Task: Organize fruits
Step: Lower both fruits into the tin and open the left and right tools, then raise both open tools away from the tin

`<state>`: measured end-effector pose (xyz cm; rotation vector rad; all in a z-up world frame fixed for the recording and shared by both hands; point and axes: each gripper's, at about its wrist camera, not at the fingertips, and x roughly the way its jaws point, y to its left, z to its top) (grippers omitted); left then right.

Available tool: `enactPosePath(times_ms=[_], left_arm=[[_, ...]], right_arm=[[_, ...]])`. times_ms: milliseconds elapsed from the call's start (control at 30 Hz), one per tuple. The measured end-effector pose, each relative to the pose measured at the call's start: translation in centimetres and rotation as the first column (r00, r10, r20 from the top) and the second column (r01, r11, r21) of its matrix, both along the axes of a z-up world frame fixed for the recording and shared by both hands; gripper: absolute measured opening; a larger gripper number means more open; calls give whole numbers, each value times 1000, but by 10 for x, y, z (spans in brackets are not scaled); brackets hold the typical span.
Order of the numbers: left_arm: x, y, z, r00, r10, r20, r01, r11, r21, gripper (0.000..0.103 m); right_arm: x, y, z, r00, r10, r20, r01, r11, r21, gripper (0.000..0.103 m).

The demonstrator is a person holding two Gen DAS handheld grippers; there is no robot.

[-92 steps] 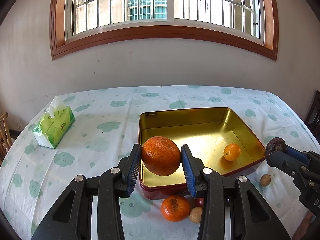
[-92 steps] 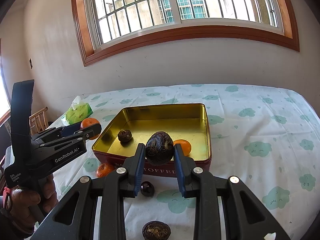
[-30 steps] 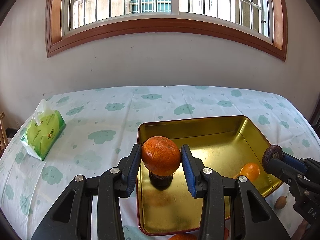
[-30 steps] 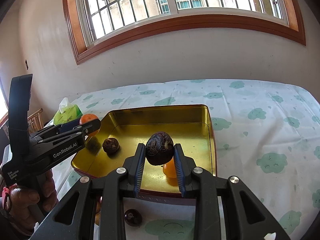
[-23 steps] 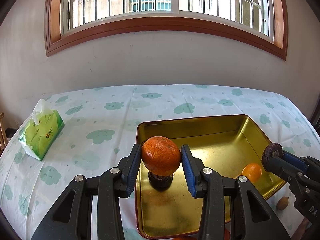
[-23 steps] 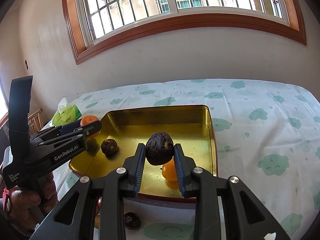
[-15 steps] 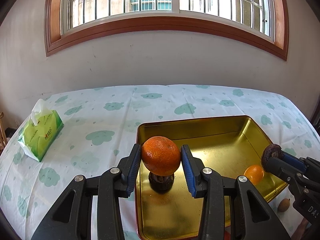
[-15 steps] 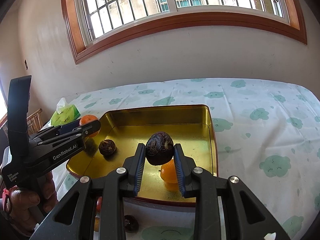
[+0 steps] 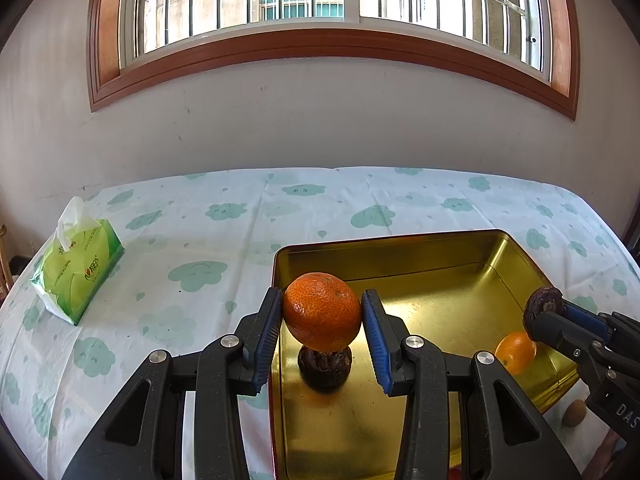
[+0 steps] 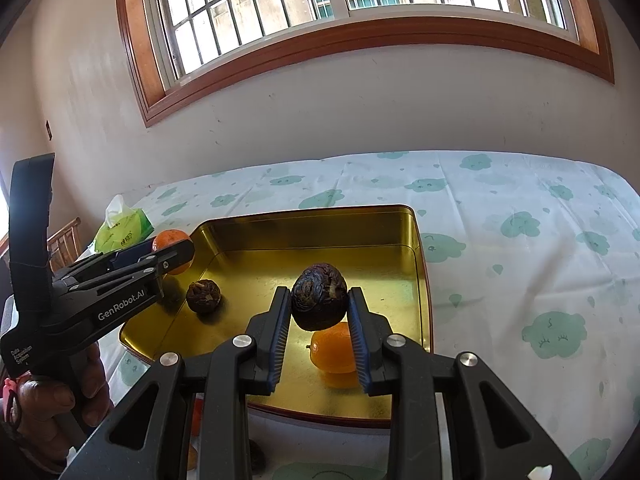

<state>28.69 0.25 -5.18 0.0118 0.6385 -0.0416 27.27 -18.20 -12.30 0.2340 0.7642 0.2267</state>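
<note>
My left gripper (image 9: 322, 320) is shut on a large orange (image 9: 322, 311) and holds it above the left part of the gold tin tray (image 9: 452, 248). A dark wrinkled fruit (image 9: 325, 366) lies on the tray floor right under it. My right gripper (image 10: 319, 312) is shut on a dark wrinkled fruit (image 10: 319, 297) above the tray (image 10: 304, 236), over a small orange (image 10: 334, 350). The other dark fruit (image 10: 203, 296) lies at the tray's left. The left gripper with its orange (image 10: 173, 250) shows at the left of the right wrist view.
A green tissue pack (image 9: 76, 268) lies on the cloud-print tablecloth (image 9: 180, 240) at the left. A small tan fruit (image 9: 575, 413) lies on the cloth right of the tray. More fruit lies partly hidden near the tray's front edge (image 10: 256, 456). A wall and a window stand behind.
Both grippers have moved forward over the tray, each still holding its fruit. The tray now looks closer and lower in both views.
</note>
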Motion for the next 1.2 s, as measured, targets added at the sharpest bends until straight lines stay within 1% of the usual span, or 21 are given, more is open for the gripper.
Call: enactPosePath(times_ms=[367, 567, 633, 667, 700, 767, 967, 1200], left_arm=[[5, 1, -8, 1000, -5, 0, 5, 1000, -3, 41], [5, 1, -10, 1000, -7, -7, 6, 1000, -10, 43], [4, 1, -9, 1000, -7, 1, 7, 1000, -13, 54], [2, 1, -8, 1000, -1, 14, 1, 1000, -15, 66], [-1, 2, -6, 999, 8, 37, -8, 1000, -14, 74], [-5, 2, -1, 997, 20, 71, -20, 1000, -3, 78], [-9, -2, 3, 997, 13, 82, -15, 1000, 26, 79], [-16, -1, 9, 996, 20, 88, -22, 1000, 22, 79]], right_arm=[[5, -1, -7, 1000, -3, -14, 3, 1000, 2, 26], [6, -2, -7, 1000, -11, -5, 11, 1000, -1, 29], [7, -2, -7, 1000, -9, -4, 9, 1000, 1, 29], [7, -2, -6, 1000, -9, -3, 9, 1000, 2, 29], [7, -3, -6, 1000, -11, -1, 11, 1000, 2, 30], [6, -4, -5, 1000, -11, 5, 11, 1000, 3, 34], [1, -5, 5, 1000, -8, 22, 8, 1000, 19, 35], [-16, -3, 29, 998, 11, 59, -12, 999, 30, 35]])
